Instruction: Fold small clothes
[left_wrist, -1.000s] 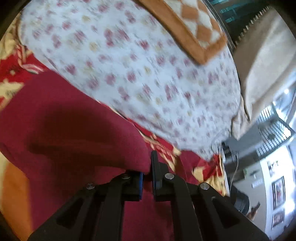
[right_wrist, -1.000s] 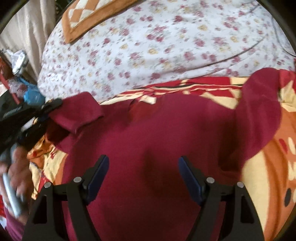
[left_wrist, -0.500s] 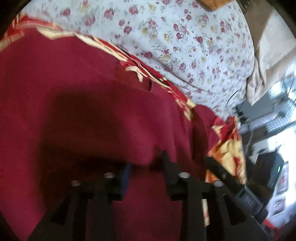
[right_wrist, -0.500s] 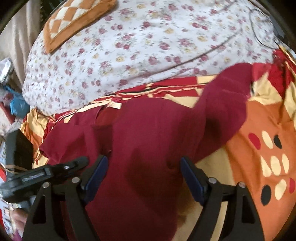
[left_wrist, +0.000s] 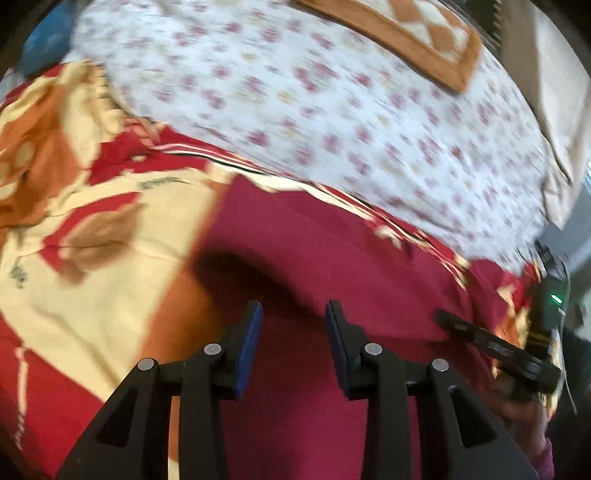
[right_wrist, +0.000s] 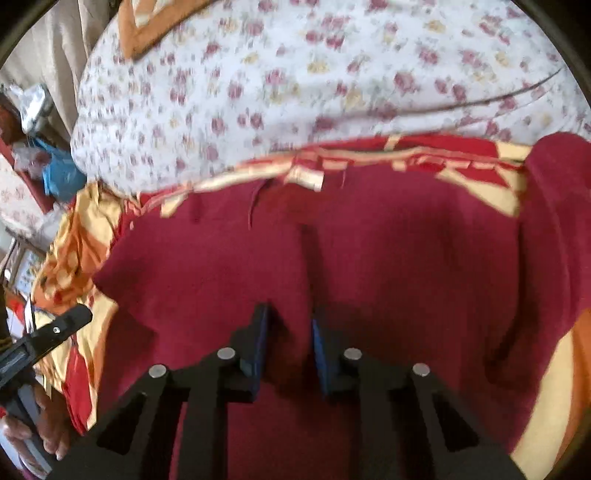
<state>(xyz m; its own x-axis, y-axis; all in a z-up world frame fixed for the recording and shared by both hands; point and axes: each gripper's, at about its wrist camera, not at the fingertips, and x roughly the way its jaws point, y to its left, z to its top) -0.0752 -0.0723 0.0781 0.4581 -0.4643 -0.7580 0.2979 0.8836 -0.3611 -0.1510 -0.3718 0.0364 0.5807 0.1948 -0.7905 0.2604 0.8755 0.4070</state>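
A dark red shirt (right_wrist: 369, 258) is lying spread out on a bright blanket (left_wrist: 92, 229) with red, yellow and orange shapes, and a flowery white sheet (right_wrist: 295, 74) is lying just past it. The right gripper (right_wrist: 288, 325) is pointing down at the middle of the shirt. Its jaws have just been closing, and now they are pinching a little ridge of the red cloth between the blue pads. The left gripper (left_wrist: 293, 321) is hanging over the shirt's edge, near where the red cloth meets the blanket. Its jaws are standing partly open, and the pads are not pressing on anything. The picture is blurry there, so it is hard to tell if the tips are touching the cloth. It looks like the folding is only starting, and the person is getting hold of the shirt. Next, the left gripper probably needs to close on the cloth too. Then both grippers need to lift together and lay one side over the other, going slowly so the thin cloth is not slipping out.
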